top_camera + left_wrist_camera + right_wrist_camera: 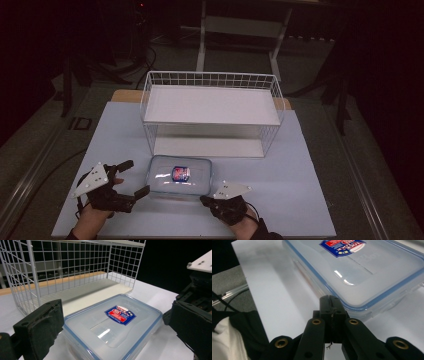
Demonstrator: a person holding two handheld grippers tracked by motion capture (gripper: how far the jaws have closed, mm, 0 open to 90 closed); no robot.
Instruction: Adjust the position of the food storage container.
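Note:
A clear plastic food box (180, 175) with a blue-rimmed lid and a red-and-blue label lies flat on the white table, in front of the wire rack. My left gripper (134, 178) is just left of it, jaws wide open and pointing at its left end. In the left gripper view, the box (112, 325) lies ahead of the left gripper (116, 313), and neither pad presses on it. My right gripper (205, 199) is at the box's front right corner. Seen from the right gripper (332, 302), its jaws are shut on nothing, with the tip against the box (367, 267) at its lid rim.
A white wire rack (212, 112) with an upper and a lower shelf stands behind the box, open side facing me. The white table top (300, 190) has free room to the right. Dark floor with cables (45, 165) lies off the left edge.

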